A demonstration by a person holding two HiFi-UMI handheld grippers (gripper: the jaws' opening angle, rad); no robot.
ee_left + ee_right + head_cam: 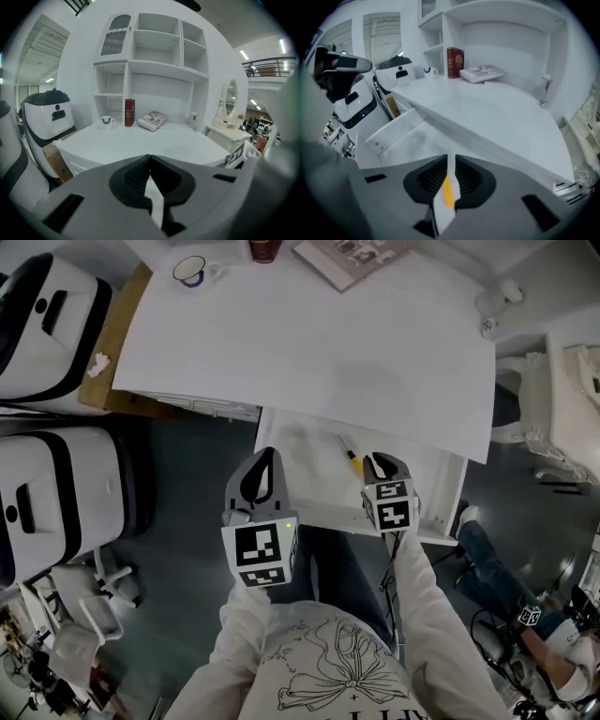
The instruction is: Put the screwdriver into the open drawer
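Seen down the right gripper [449, 160]: jaws parted by a narrow slot, pads pressing on nothing. Through that slot, under and just past the tips, the yellow handle of the screwdriver [448, 190], lying loose on the floor of the open drawer [314, 486] and not clamped. Confirmed from the head view: handle just beside the tips, on the side facing the left gripper [266, 457]. Probably clear of the jaws, though hard to be sure where tip and handle overlap.

Long axis in line with the right gripper's own slot, so lengthways between the jaws and not across them. From above, slanting from the tips away toward the back of the drawer, shaft end tucked near the overhanging edge of the worktop [309, 343].

Right gripper by far the nearer of the two, all but on top of the tool. Left gripper well off to the side, over the drawer's near corner, tips closed together on nothing, pointing out across the worktop and not down at the tool.

Judged from this lie: placing as good as done. Next, most likely a straight lift clear of the drawer. For any regrasp, same hand, dropping straight down along the slot, no turn of the wrist needed.
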